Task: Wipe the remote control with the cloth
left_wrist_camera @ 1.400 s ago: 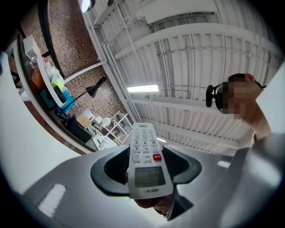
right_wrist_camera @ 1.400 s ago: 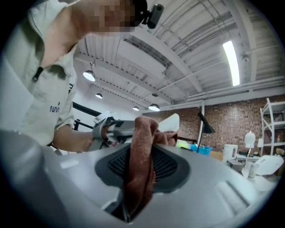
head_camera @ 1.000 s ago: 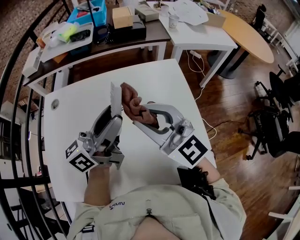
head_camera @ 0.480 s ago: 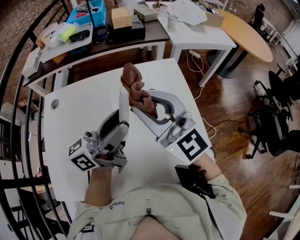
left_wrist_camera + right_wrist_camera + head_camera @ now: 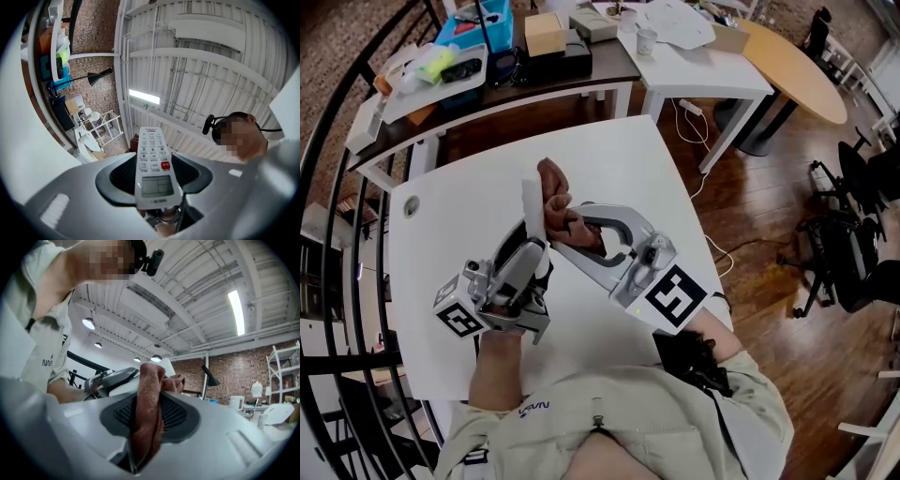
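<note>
My left gripper (image 5: 534,253) has its jaws partly apart, clamped on the display end of the white remote control (image 5: 532,208). The remote's long axis runs on from the jaws toward 12 o'clock in the head view and tilts upward, with the key end farthest from me and the keys facing that gripper's camera. My right gripper (image 5: 569,228) reaches in from 4 o'clock, its jaws nearly together and pinched on the reddish-brown cloth (image 5: 555,190). The cloth bunches past the pads and lies against the remote's far end on its 3 o'clock side. Both are held above the white table (image 5: 450,202). Beyond it, at 12 o'clock, stands a cluttered dark table (image 5: 614,58).
</note>
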`<state>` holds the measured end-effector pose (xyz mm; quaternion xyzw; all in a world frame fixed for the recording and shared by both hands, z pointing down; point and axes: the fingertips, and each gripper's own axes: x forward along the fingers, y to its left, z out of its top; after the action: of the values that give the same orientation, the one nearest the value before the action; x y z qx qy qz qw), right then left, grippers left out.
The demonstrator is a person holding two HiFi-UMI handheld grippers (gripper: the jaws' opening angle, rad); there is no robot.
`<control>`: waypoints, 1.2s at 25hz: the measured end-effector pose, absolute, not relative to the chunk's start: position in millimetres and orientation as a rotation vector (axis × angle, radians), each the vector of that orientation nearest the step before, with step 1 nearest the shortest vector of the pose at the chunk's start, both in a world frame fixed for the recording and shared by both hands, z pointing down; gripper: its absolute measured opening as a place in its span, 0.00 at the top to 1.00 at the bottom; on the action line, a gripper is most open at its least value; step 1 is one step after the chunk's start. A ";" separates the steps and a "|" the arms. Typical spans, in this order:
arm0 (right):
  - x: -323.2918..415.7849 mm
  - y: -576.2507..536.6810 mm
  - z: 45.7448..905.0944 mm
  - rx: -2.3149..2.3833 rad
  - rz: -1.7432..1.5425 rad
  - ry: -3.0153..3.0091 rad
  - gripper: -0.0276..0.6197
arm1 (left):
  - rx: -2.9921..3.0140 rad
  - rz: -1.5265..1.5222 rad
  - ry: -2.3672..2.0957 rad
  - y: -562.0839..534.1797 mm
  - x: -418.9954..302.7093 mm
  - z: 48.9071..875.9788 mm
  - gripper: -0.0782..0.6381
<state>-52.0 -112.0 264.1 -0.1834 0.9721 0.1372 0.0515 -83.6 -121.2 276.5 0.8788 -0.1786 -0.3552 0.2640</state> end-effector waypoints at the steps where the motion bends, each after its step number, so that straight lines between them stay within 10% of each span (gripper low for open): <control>1: -51.8 -110.4 263.7 -0.550 0.417 2.958 0.79 | 2.375 -0.962 -0.483 -120.9 -83.7 276.3 0.55; 30: -24.8 -132.2 229.4 -0.828 0.646 2.846 0.78 | 2.487 -0.804 -0.631 -116.0 -73.5 286.3 0.55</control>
<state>-24.8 -132.2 229.4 -0.2726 0.9368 0.2127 0.0541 -73.5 -116.0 286.3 0.9013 -0.2288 -0.2913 0.2246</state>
